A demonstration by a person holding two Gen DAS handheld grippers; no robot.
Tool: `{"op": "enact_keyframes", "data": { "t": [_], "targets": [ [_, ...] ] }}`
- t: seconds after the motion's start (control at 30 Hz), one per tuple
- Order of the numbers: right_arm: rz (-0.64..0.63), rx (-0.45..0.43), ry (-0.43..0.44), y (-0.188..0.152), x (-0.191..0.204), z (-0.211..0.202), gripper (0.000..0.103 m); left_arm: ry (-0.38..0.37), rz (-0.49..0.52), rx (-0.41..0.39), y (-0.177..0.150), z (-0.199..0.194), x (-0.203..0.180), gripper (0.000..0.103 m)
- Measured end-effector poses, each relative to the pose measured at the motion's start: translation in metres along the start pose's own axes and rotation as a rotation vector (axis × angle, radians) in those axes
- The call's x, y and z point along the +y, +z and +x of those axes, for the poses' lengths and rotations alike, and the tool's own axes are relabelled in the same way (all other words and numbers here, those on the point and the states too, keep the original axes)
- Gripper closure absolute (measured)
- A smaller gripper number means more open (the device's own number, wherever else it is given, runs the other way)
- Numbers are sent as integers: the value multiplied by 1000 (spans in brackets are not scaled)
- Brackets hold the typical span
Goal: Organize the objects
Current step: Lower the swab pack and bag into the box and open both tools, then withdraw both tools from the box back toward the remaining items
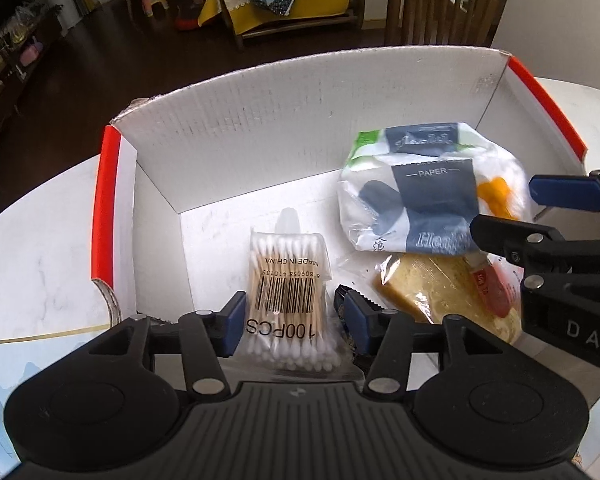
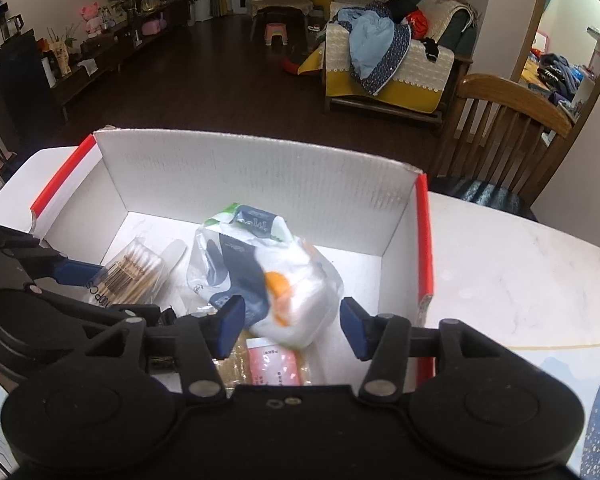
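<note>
A white cardboard box with red edges stands on the table. Inside lie a bag of cotton swabs, a tissue paper pack and a yellow sponge in plastic with a red-labelled packet on it. My left gripper is open, its jaws on either side of the swab bag's near end. My right gripper is open just above the tissue pack, jaws apart on either side of its near end; it also shows at the right of the left wrist view.
The box sits on a white marble-look table with a patterned mat at the near edge. A wooden chair stands behind the table's far right. A sofa with clothes and dark floor lie beyond.
</note>
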State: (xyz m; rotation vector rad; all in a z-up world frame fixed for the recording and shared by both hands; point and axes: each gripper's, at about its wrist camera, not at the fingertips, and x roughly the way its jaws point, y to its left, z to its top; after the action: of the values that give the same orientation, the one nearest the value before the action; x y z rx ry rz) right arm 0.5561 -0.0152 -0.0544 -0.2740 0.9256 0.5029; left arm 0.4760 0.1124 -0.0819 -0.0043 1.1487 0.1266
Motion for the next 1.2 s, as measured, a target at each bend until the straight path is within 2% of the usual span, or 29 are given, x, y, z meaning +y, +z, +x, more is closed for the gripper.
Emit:
{"op": "enact_keyframes", "data": {
  "t": [0.23, 0.83, 0.93, 1.03, 1.2],
  "targets": [
    [4, -31, 22, 0, -5, -20, 48, -24, -46, -74, -5, -23, 2, 42],
    [-19, -144, 89, -18, 0, -101, 45, -42, -94, -251, -50, -119, 8, 42],
    [-28, -164, 100, -25, 2, -117, 38, -50, -93, -277, -59, -137, 7, 42],
    [-35, -184, 114, -32, 4, -132, 38, -64, -91, -299, -69, -152, 5, 42],
    [-21, -219, 146, -48, 6, -157, 30, -81, -91, -329, -88, -172, -1, 34]
  ]
}}
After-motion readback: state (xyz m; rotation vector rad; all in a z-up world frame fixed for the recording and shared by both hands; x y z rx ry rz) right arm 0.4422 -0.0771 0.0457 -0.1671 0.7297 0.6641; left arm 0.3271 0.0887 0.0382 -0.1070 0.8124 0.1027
